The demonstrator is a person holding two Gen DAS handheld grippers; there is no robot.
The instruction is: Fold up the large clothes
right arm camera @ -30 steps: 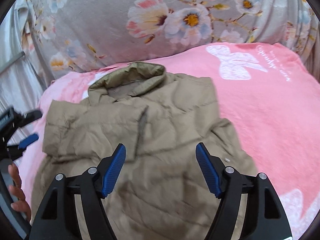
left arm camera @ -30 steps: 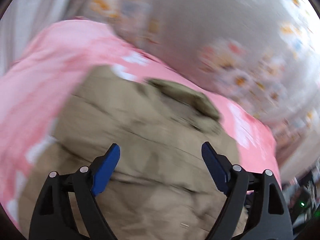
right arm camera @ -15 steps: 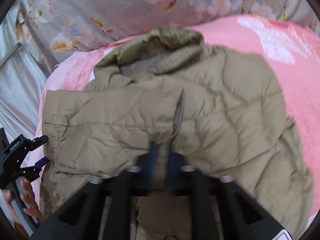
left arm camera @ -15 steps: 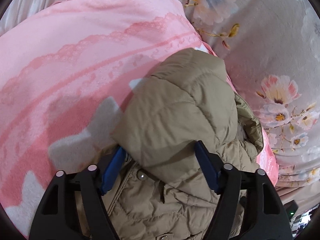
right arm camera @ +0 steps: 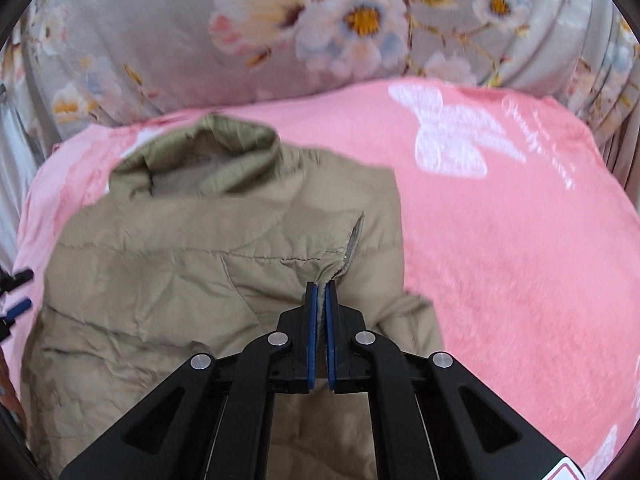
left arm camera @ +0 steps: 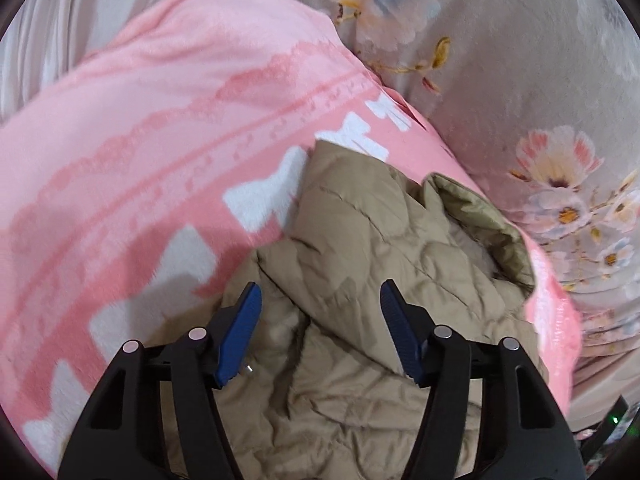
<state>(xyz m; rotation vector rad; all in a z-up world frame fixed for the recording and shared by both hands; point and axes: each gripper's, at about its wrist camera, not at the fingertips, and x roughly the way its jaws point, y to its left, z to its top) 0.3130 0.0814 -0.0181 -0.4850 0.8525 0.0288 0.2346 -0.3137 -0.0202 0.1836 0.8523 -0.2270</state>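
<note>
On a pink fleece blanket (right arm camera: 500,248) with white bow prints, backed by grey floral bedding (right arm camera: 320,28): a khaki quilted puffer jacket (right arm camera: 168,264) partway through folding.

Spread across the near left part of the blanket, collar end toward the floral bedding, crumpled rather than flat. Seemingly one sleeve or side panel already brought across the body, its cuff edge lying near the middle. Right gripper (right arm camera: 321,296), blue pads pressed together, pinching a pleat of jacket fabric just below that cuff. Left gripper (left arm camera: 320,320) spread wide, hovering over the rumpled shoulder area, gripping nothing; contact with the cloth impossible to tell. Judged early to mid fold: other side not visibly tucked, surface unsmoothed, lengthwise fold toward the collar apparently not yet made.
</note>
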